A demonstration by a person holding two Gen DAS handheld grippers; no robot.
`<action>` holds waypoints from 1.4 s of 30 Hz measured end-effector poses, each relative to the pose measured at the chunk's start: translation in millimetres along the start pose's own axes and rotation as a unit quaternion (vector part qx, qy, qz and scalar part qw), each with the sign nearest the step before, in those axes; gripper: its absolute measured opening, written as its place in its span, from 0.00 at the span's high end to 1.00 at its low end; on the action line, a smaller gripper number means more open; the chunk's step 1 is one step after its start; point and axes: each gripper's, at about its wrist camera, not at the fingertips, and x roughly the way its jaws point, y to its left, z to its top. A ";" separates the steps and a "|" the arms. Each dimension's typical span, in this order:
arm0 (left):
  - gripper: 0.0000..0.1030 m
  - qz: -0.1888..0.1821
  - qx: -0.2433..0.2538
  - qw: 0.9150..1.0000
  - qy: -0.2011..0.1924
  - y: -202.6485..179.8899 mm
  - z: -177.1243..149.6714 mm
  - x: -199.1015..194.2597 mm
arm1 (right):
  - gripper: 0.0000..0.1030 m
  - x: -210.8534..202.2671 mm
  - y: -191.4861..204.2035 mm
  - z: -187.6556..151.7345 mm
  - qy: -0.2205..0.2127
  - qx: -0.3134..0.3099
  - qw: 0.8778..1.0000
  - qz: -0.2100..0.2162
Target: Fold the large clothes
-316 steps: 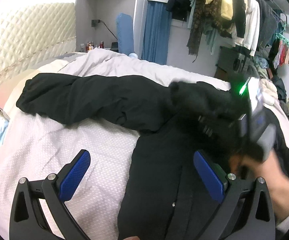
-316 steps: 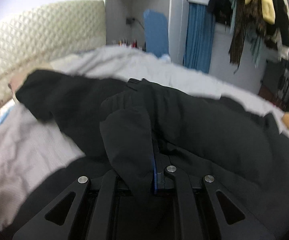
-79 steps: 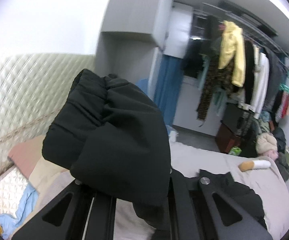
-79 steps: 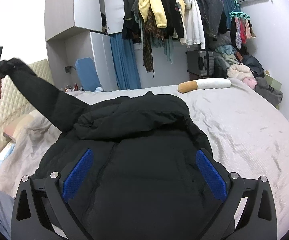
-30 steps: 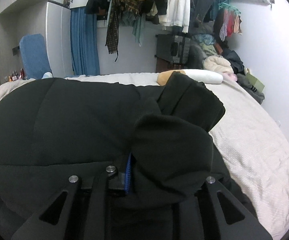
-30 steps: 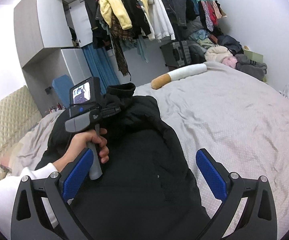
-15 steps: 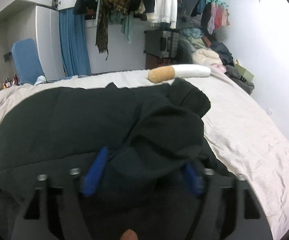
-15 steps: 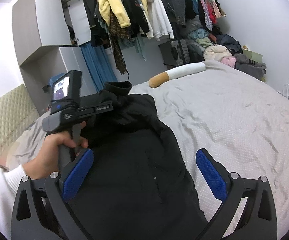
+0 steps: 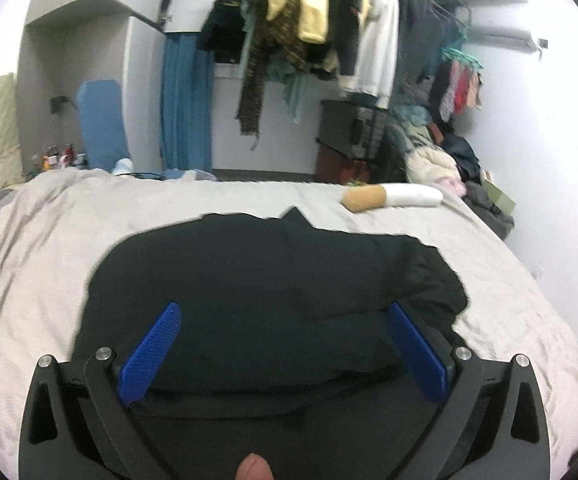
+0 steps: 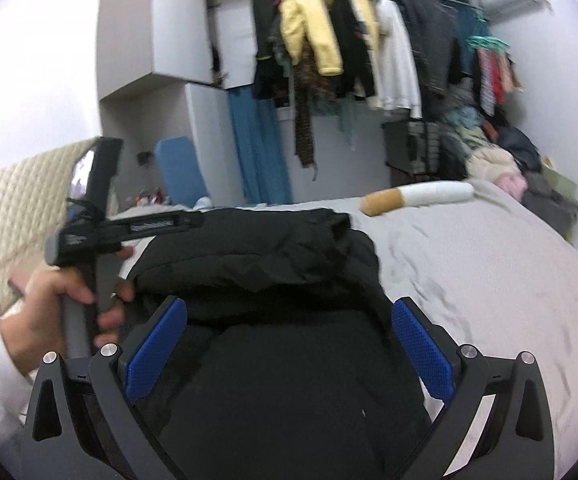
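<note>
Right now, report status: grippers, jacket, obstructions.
Left gripper opening, fingers empty. Right gripper open, empty. Black jacket lying on bed, partly folded. Cigarette-shaped pillow beyond, clear of it.

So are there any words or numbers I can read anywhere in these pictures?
None can be read.
White print on the left gripper's black bar: blurred, unreadable.
Its screen: glare only, nothing legible.
Small bottles past the bed: labels too small to read.
The black jacket and hanging clothes show no print.
</note>
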 end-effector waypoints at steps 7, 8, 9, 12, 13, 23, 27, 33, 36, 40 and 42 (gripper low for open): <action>0.00 0.034 -0.024 0.999 0.016 76.7 12.9 6.9 | 0.17 78.8 14.2 37.5 0.020 -0.047 0.999 0.005; 0.00 0.037 -0.025 0.999 0.018 81.8 15.2 13.1 | 0.19 100.0 16.4 44.2 0.028 -0.056 0.998 0.008; 0.00 0.041 -0.027 0.999 0.020 90.1 17.7 19.2 | 0.20 116.2 17.5 48.3 0.033 -0.060 0.998 0.009; 0.00 0.054 -0.032 0.998 0.025 110.8 23.7 43.3 | 0.25 158.3 16.3 55.3 0.047 -0.067 0.997 0.008; 0.00 0.056 -0.032 0.997 0.030 116.3 25.0 54.0 | 0.25 178.7 14.8 58.1 0.051 -0.061 0.997 0.009; 0.00 0.108 0.031 0.990 0.088 119.8 2.4 164.3 | 0.19 282.5 -6.5 28.1 0.102 -0.039 0.994 -0.025; 0.00 0.100 0.040 0.990 0.086 121.0 -2.0 181.7 | 0.19 295.7 -8.3 19.1 0.094 -0.047 0.994 -0.030; 0.00 0.093 0.023 0.991 0.092 123.5 -8.9 200.3 | 0.19 312.7 -8.9 8.6 0.087 -0.040 0.995 -0.028; 0.00 0.102 0.024 0.990 0.093 121.2 -11.7 206.9 | 0.18 321.8 -9.9 3.5 0.084 -0.035 0.995 -0.032; 0.00 0.106 0.025 0.991 0.083 118.4 -14.2 204.1 | 0.18 326.7 -11.0 4.4 0.100 -0.021 0.994 -0.034; 0.00 0.105 0.025 0.991 0.081 116.8 -14.5 197.5 | 0.18 321.8 -10.0 9.3 0.119 -0.020 0.992 -0.034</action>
